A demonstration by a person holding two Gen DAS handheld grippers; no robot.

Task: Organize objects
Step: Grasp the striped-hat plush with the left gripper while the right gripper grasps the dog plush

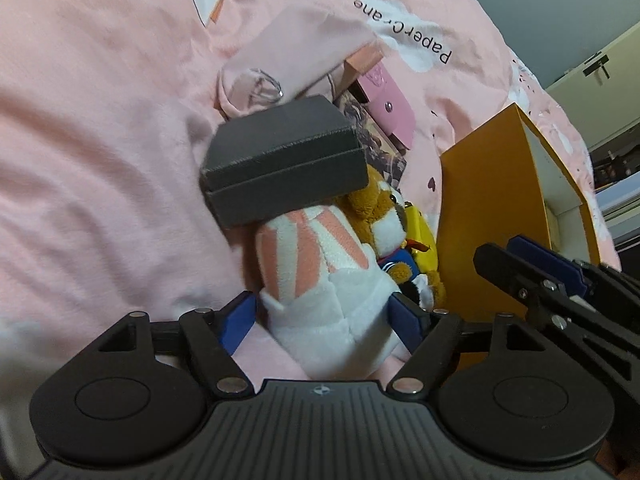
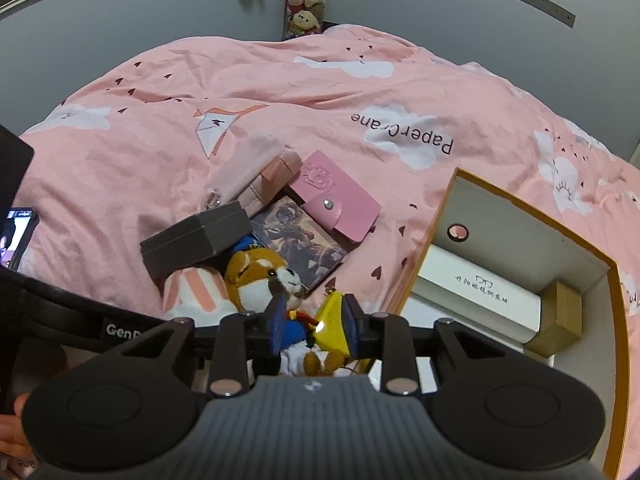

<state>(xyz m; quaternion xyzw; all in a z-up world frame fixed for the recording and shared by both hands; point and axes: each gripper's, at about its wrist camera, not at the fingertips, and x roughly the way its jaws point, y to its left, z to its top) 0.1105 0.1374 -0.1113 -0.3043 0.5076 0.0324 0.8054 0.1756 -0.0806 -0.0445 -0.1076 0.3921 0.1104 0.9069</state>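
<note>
A heap of objects lies on the pink bedspread (image 1: 100,128). My left gripper (image 1: 324,320) stands open, its blue pads on either side of a white and salmon plush toy (image 1: 320,280). A grey box (image 1: 280,160) rests tilted on top of that plush. My right gripper (image 2: 314,322) is above a brown and white dog plush (image 2: 264,276) in a blue outfit, with a yellow item (image 2: 332,328) between its pads; grip is unclear. The orange box (image 2: 516,264) stands open at the right; it also shows in the left wrist view (image 1: 492,208).
A pink snap wallet (image 2: 340,204), an illustrated card pack (image 2: 304,244) and a pink pouch (image 2: 256,180) lie behind the heap. The orange box holds a white glasses case (image 2: 476,292) and a tan box (image 2: 560,316). A phone (image 2: 16,236) lies at the left.
</note>
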